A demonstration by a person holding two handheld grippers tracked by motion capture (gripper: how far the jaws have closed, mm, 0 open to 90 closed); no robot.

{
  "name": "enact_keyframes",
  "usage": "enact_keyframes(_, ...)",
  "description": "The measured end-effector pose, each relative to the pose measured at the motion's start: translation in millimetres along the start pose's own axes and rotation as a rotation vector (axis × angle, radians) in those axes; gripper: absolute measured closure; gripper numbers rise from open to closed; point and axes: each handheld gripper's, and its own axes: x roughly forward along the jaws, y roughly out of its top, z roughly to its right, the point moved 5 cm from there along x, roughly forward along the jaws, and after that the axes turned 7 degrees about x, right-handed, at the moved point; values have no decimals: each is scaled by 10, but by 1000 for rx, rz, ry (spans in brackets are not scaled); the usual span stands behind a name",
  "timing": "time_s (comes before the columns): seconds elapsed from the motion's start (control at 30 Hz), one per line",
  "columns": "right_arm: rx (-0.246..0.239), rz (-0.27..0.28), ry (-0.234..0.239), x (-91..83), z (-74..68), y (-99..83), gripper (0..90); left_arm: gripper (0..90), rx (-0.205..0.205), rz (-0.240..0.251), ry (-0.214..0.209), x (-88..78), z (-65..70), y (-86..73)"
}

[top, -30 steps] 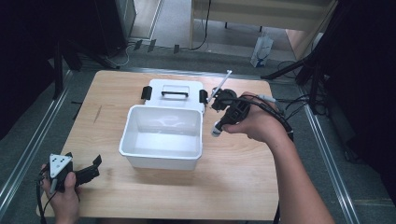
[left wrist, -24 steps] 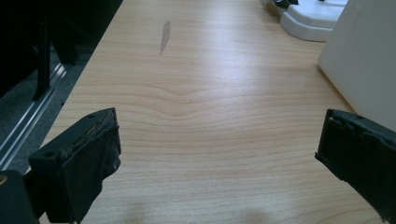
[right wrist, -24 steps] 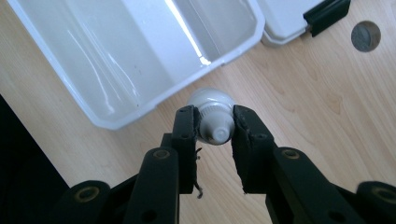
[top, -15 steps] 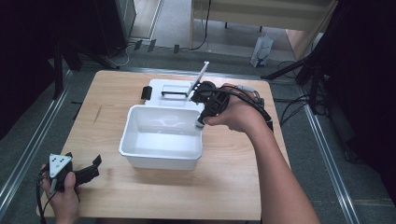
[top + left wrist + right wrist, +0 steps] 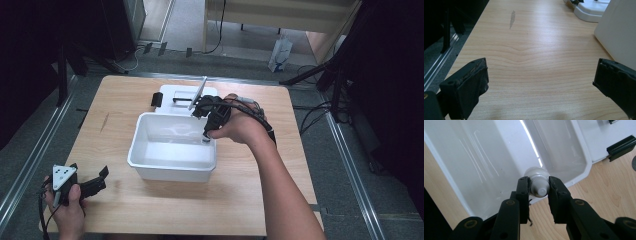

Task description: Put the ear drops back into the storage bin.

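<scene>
Right hand-held gripper [image 5: 539, 186] pinches a white light bulb [image 5: 537, 178].
It hangs over the white bin's [image 5: 150, 165] 3 o'clock rim; left hand-held gripper [image 5: 541, 82] spread.

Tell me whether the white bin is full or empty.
Empty: the white bin shows a bare floor; the small white bottle is above its corner in the right gripper.
</scene>
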Motion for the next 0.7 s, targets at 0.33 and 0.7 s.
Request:
enact_keyframes(0.33,-47,-29,-13,268,3,-29,720,3,0,0,-1,1,0,0)
enact_keyframes(0.7,-80,-54,6,573,-21,-61,720,3,-3,5,-1,0,2,1)
